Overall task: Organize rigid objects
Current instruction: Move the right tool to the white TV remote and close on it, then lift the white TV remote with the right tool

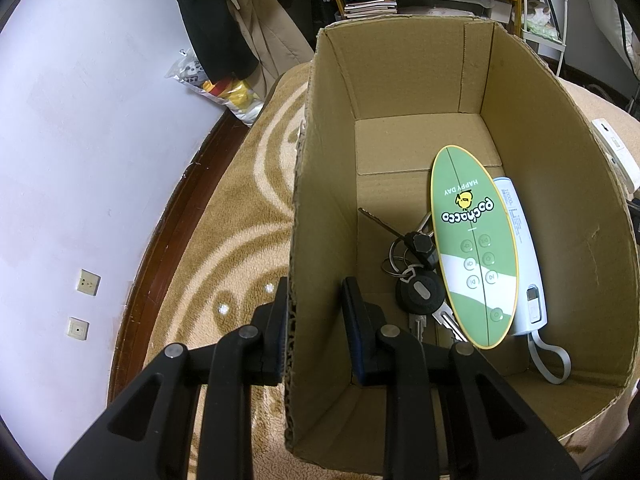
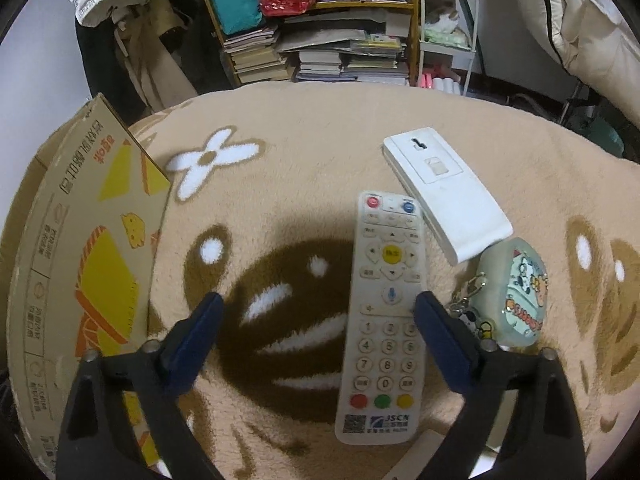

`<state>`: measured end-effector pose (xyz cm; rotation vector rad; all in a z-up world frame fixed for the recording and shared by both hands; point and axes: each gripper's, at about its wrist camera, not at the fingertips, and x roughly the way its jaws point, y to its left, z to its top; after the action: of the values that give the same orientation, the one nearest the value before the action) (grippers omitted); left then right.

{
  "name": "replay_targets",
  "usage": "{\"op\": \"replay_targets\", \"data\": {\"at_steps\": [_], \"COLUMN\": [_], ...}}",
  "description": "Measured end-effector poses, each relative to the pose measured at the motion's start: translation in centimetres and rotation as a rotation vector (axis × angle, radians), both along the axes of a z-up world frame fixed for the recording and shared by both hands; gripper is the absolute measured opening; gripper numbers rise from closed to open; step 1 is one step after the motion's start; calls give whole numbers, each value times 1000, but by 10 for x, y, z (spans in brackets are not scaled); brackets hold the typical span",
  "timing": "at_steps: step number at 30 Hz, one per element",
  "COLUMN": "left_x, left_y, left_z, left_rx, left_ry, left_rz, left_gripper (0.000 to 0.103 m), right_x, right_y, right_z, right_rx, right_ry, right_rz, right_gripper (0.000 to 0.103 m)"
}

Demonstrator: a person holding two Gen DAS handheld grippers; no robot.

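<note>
The white remote points away from the right gripper, whose wide fingers straddle it on the beige blanket; the left gripper straddles the box wall.

Open brown cardboard box, upright on the plush blanket. Inside, flat on its floor: bunch of keys with black heads on metal rings, green oval surfboard-shaped remote lying partly over them, white power bank with grey strap just beside. Outside: long white button remote, face up; white slab-shaped device beyond; pale cartoon-printed earbud case with keychain alongside.
</note>
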<state>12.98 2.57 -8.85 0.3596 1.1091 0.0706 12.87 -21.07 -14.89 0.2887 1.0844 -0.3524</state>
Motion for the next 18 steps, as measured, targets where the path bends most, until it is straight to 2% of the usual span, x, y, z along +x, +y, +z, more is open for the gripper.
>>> {"op": "replay_targets", "data": {"at_steps": [4, 6, 8, 11, 18], "left_x": [0, 0, 0, 1, 1], "left_y": [0, 1, 1, 1, 1], "left_z": [0, 0, 0, 0, 0], "left_rx": [0, 2, 3, 2, 3], "left_ry": [0, 0, 0, 0, 1], "left_rz": [0, -1, -2, -2, -2], "left_gripper": [24, 24, 24, 24, 24], "right_x": [-1, -2, -4, -6, -9], "right_y": [1, 0, -4, -11, -14], "right_z": [1, 2, 3, 4, 5], "right_rx": [-48, -81, -100, -95, -84], "right_ry": [13, 20, 24, 21, 8], "right_rz": [-9, -21, -40, -60, -61], "right_gripper": [76, 54, 43, 34, 33]}}
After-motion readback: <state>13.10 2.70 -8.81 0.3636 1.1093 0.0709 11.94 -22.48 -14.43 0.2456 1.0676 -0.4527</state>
